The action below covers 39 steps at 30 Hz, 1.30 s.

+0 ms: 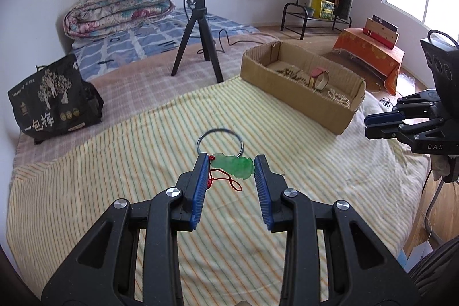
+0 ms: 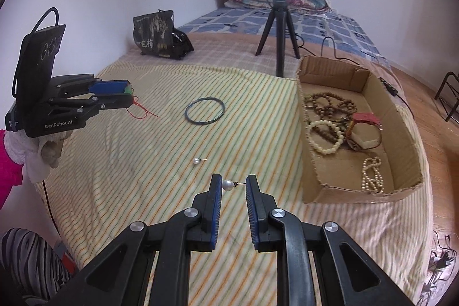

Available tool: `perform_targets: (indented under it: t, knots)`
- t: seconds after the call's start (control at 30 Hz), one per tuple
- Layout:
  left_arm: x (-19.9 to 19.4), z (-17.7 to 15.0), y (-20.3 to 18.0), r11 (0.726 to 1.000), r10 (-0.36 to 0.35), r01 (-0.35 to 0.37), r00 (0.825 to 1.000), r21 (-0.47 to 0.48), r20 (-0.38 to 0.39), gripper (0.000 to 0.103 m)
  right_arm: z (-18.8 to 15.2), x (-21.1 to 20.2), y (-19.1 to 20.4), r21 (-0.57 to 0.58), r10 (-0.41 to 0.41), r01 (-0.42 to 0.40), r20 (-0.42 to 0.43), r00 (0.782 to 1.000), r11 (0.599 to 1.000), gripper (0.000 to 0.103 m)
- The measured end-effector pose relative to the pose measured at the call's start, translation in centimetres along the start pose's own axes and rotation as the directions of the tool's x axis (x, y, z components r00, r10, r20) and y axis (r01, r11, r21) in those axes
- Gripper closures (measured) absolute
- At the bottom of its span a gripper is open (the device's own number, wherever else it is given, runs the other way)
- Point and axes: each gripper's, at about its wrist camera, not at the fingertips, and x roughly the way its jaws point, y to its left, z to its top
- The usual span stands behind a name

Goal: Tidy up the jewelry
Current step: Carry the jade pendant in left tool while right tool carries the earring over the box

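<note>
A green jade pendant (image 1: 236, 165) on a red cord (image 1: 226, 181) lies on the striped cloth between the fingers of my left gripper (image 1: 231, 167), whose jaws stand around it with small gaps. A dark bangle (image 1: 220, 142) lies just beyond it, and shows in the right wrist view too (image 2: 205, 110). My right gripper (image 2: 233, 183) has a pearl earring (image 2: 228, 185) between its fingertips, the pearl against the left pad and the pin touching the right. A second pearl earring (image 2: 196, 161) lies on the cloth ahead.
A cardboard box (image 2: 309, 162) at the right holds bead bracelets, a pearl strand and a red-strapped watch. A ring light on a black tripod (image 1: 198, 45) stands behind. A black bag (image 1: 54, 102) sits at the far left. A folded quilt (image 1: 120, 5) lies at the back.
</note>
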Motion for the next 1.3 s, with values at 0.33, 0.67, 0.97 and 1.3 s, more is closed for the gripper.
perform_targets:
  t: [0.33,0.67,0.97,1.3]
  knots:
    - [-0.2,4.4,-2.9,0.998,-0.031,0.028,0.998,0.064,0.055,0.071,0.2,-3.3,-3.6,0.046,-0.070,0.068,0.040,0.997,0.997,0.088]
    - [1.0,10.4,-5.3,0.994,-0.080,0.070,0.991,0.088,0.110,0.071,0.3,-4.9,-6.8,0.078,-0.109,0.104,0.063,0.992,0.992,0.088]
    - [3.2,14.7,-8.4,0.985,-0.108,0.088,0.986,0.151,0.130,0.071,0.7,-4.5,-8.7,0.110,-0.115,0.107,0.066,0.991,0.988,0.088]
    - [7.4,17.6,-10.7,0.983,-0.119,0.102,0.987,0.155,0.104,0.071,1.5,-4.0,-10.3,0.117,-0.131,0.124,0.055,0.990,0.985,0.087]
